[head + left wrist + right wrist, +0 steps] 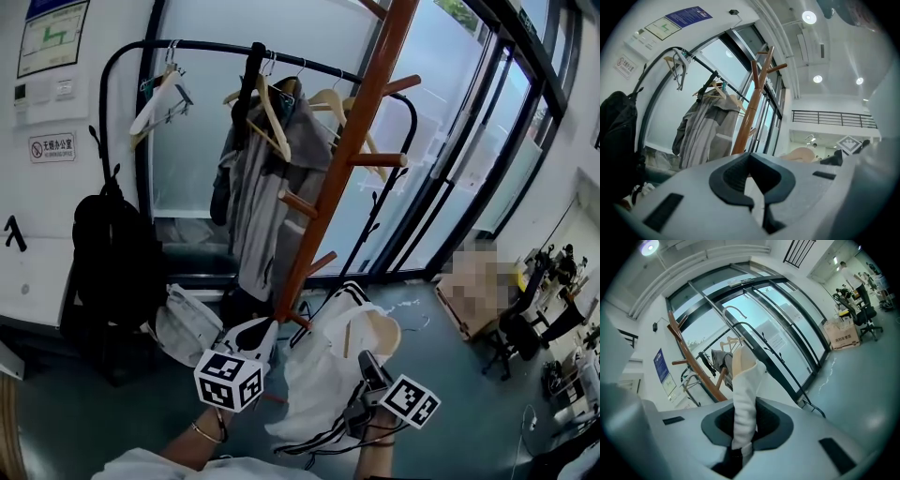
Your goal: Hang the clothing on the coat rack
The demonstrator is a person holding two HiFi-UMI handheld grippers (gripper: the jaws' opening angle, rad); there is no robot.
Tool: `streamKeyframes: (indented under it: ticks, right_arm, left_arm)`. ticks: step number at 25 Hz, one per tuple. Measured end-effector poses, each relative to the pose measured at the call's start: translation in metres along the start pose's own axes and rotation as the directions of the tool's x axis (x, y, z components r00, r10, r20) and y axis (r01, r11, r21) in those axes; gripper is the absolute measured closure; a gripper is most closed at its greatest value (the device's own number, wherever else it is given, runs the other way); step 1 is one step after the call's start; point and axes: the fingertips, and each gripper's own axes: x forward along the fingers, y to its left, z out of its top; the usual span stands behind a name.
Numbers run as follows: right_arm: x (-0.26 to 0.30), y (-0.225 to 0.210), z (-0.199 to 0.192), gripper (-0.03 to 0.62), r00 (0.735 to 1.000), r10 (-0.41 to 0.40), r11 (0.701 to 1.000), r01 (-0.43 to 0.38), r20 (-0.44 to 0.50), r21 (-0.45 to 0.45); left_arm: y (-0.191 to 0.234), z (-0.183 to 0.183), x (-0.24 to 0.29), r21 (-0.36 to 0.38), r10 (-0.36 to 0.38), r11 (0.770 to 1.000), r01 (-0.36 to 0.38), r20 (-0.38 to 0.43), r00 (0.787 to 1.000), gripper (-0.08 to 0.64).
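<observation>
A white garment (pixel 323 380) with black stripes hangs on a wooden hanger (pixel 375 330), low in the head view. My left gripper (pixel 257 339) is shut on its striped left edge. My right gripper (pixel 364 373) is shut on its right shoulder. The wooden coat rack (pixel 349 141) stands just behind, its pegs bare. In the left gripper view white cloth shows between the shut jaws of the left gripper (pixel 753 180), with the coat rack (pixel 747 117) ahead. In the right gripper view the garment (pixel 745 394) runs up from the right gripper (pixel 742 434) over the hanger's end (pixel 740 363).
A black clothes rail (pixel 122 66) behind the rack carries hangers and a grey jacket (pixel 272 178). A black backpack (pixel 112 253) hangs at the left, above a grey bag (pixel 187 323) on the floor. Glass doors (pixel 469 141) run to the right, with office chairs (pixel 534 319) beyond.
</observation>
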Motion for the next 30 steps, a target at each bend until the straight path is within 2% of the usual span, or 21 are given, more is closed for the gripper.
streamKeyframes:
  ticks: [4,8,12,17,20,23,25,30]
  right_arm:
    - [0.011,-0.003,0.005,0.528,0.999,0.025,1.000,-0.026,-0.032,-0.012]
    - [0.033,-0.005,0.011,0.528,0.994,0.072,0.997,-0.073,-0.078,-0.021]
    - [0.049,-0.008,0.023,0.528,0.984,0.118,0.991,-0.125,-0.130,-0.047]
    - [0.060,-0.006,0.040,0.528,0.969,0.175,0.980,-0.189,-0.174,-0.064]
    - [0.063,-0.004,0.045,0.529,0.971,0.178,0.975,-0.196,-0.162,-0.101]
    - [0.068,-0.002,0.038,0.528,0.972,0.169,0.970,-0.193,-0.164,-0.147]
    - [0.068,0.000,0.034,0.528,0.965,0.186,0.966,-0.214,-0.183,-0.147]
    - [0.067,0.006,0.038,0.529,0.960,0.216,0.964,-0.239,-0.176,-0.119]
  left_arm:
    - [0.002,0.002,-0.002,0.010,0.051,0.999,-0.051,0.014,0.999,0.552]
    - [0.009,0.004,-0.003,0.012,0.136,0.991,-0.136,0.034,0.990,0.552]
    - [0.008,0.008,-0.001,-0.003,0.218,0.976,-0.218,0.056,0.974,0.552]
    - [-0.005,0.015,0.001,-0.002,0.283,0.959,-0.284,0.081,0.956,0.552]
    - [-0.006,0.017,-0.006,0.030,0.317,0.947,-0.320,0.081,0.945,0.552]
    - [0.002,0.019,-0.017,0.029,0.359,0.931,-0.363,0.092,0.929,0.552]
    - [0.002,0.019,-0.018,0.026,0.366,0.929,-0.370,0.092,0.926,0.552]
    - [-0.016,0.019,-0.010,0.050,0.325,0.942,-0.331,0.090,0.941,0.552]
